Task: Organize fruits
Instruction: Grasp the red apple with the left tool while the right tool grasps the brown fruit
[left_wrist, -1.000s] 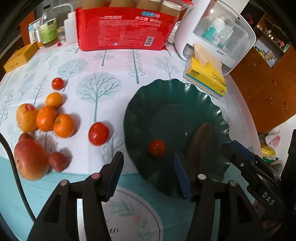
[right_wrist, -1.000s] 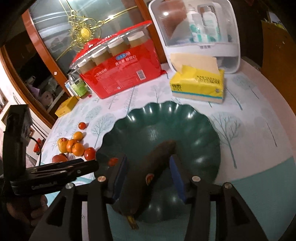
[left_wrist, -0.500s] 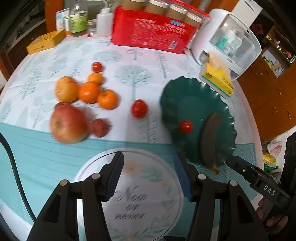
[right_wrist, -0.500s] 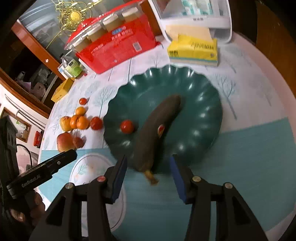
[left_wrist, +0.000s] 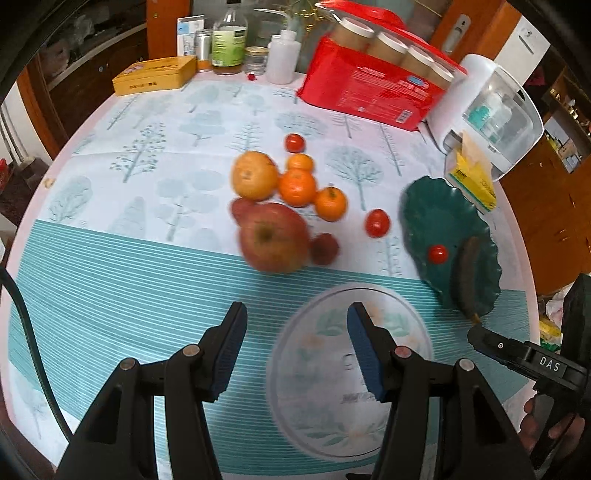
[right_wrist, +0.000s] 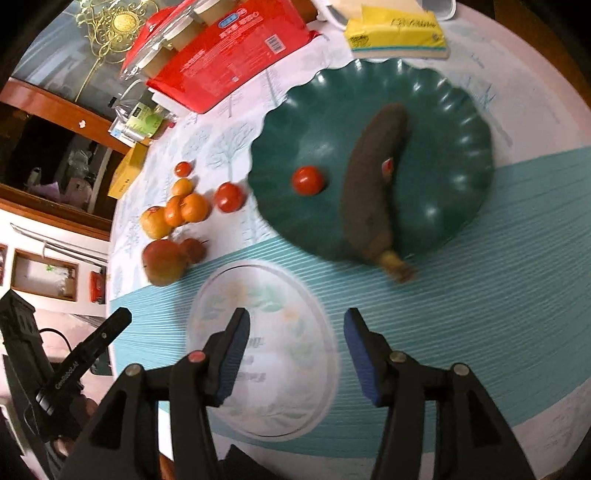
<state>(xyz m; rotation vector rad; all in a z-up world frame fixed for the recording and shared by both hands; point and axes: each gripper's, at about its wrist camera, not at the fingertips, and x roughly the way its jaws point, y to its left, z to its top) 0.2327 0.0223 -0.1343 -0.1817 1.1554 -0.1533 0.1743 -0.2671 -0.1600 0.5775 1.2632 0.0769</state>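
Green plate (right_wrist: 461, 122): banana (right_wrist: 373, 177), one tomato (right_wrist: 308, 180) | loose fruit mid-counter | left tongs (left_wrist: 293, 343) released, empty | right tongs (right_wrist: 293, 347) opening, empty | straddle apple (left_wrist: 273, 236) widest, squeeze gently.

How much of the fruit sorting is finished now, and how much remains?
Done: a dark banana and one small tomato lie in the green plate. In hand: nothing; the left gripper is open and empty, the right gripper is opening, with nothing between its fingers. Left: the apple, the oranges and two tomatoes wait on the tablecloth.
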